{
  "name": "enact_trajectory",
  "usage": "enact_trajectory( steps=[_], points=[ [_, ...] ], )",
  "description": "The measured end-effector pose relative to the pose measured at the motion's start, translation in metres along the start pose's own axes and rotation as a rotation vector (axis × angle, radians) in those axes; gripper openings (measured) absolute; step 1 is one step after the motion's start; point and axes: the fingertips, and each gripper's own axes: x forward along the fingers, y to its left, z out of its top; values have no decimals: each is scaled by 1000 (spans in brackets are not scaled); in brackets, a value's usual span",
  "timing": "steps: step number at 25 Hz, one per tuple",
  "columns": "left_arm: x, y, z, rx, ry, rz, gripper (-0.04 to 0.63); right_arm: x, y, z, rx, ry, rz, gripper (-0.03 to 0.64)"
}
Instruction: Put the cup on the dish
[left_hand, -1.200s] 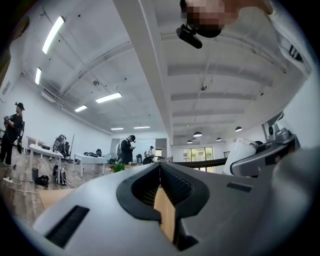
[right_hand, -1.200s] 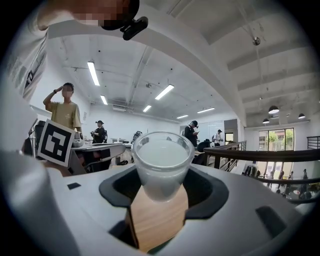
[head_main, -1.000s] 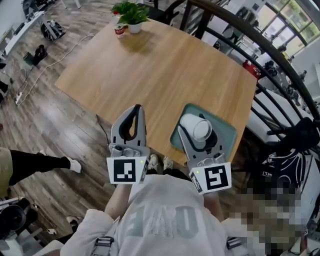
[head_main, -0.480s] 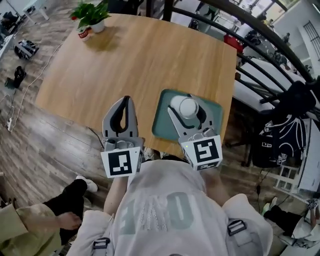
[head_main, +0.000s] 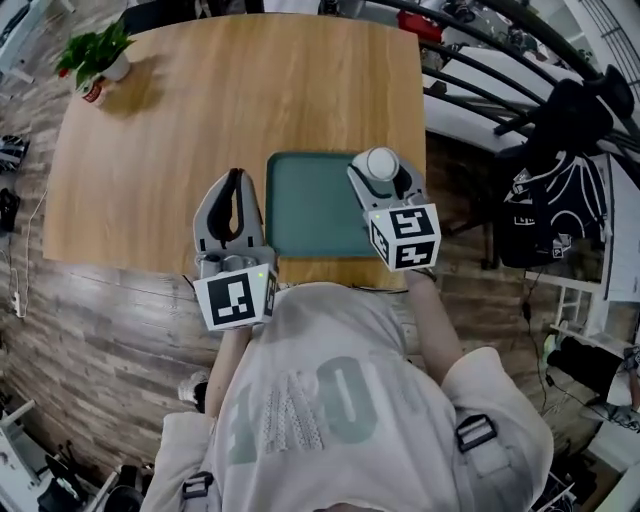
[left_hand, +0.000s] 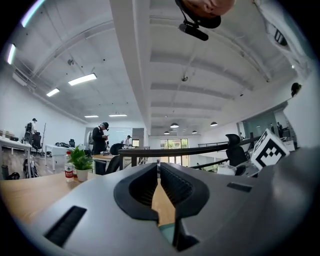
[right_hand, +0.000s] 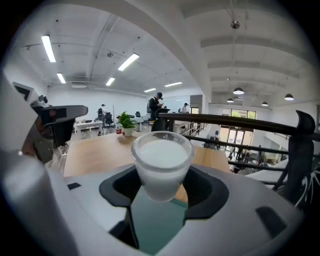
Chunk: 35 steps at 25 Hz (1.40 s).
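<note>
Wooden table (head_main: 200, 100) fills the head view, with the green dish (head_main: 310, 205) at its near edge. My right claw (head_main: 384, 175) is clamped round the white cup (right_hand: 161, 162), which is upright now rather than tipped and has drifted from the dish's middle toward its right rim. My left claw (head_main: 234, 190) rests closed and empty beside the dish. I judge the set-down close, though the cup sits off-centre.

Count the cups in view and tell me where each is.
1. The cup is gripped in the right claw, above the dish near its right edge. No other cup shows.
</note>
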Motion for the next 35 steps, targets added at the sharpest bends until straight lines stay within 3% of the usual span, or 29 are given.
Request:
enact_trajectory(
  steps=[9, 16, 28, 35],
  points=[
    [17, -42, -6, -1, 29, -94, 11, 43, -68, -102, 111, 175, -156, 262],
    [22, -52, -11, -6, 63, -110, 11, 56, -94, -151, 132, 299, -251, 262],
    [18, -51, -10, -25, 69, -96, 11, 56, -97, -153, 158, 292, -287, 264],
    [12, -45, -5, -21, 55, -65, 11, 45, -98, -115, 152, 208, -326, 265]
  ],
)
